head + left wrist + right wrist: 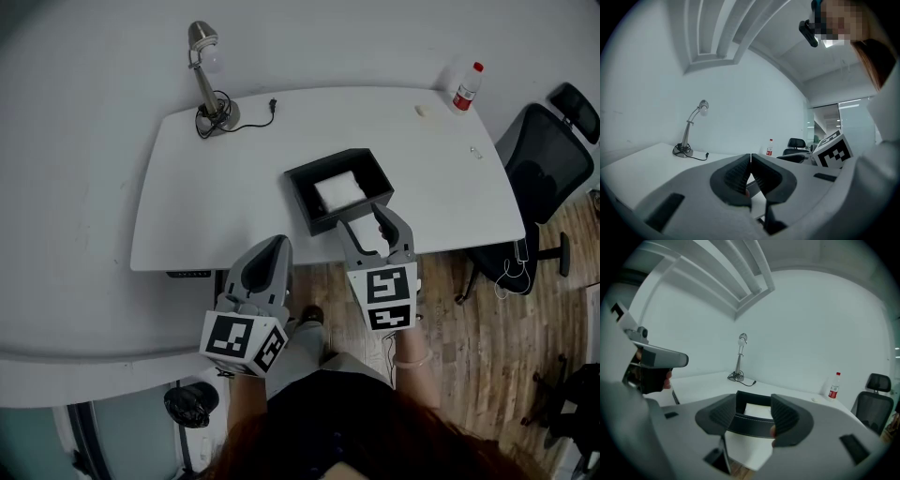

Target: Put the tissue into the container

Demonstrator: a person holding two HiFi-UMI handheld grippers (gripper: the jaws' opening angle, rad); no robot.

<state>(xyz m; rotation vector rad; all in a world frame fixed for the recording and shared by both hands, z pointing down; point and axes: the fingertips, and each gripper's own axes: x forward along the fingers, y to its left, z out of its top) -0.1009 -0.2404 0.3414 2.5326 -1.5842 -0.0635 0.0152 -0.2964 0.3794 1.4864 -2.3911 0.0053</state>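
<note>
Black container [302,192] on the table [225,197] holds the white tissue [339,190]. The right gripper [370,223] sits just before its near wall, jaws apart and empty. The left gripper [275,244] has its jaws together on nothing; a lamp [208,80] and a bottle [466,89] stand well apart.

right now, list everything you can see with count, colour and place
table: one, white, centre
lamp: one, silver, table's far left corner
container: one, black, near table's front edge
tissue: one, white, inside container
bottle: one, pale with red cap, table's far right corner
chair: one, black, right of table
left gripper: one, grey, at table's front edge, fingers together
right gripper: one, grey, on container's near side, fingers apart, nothing between
</note>
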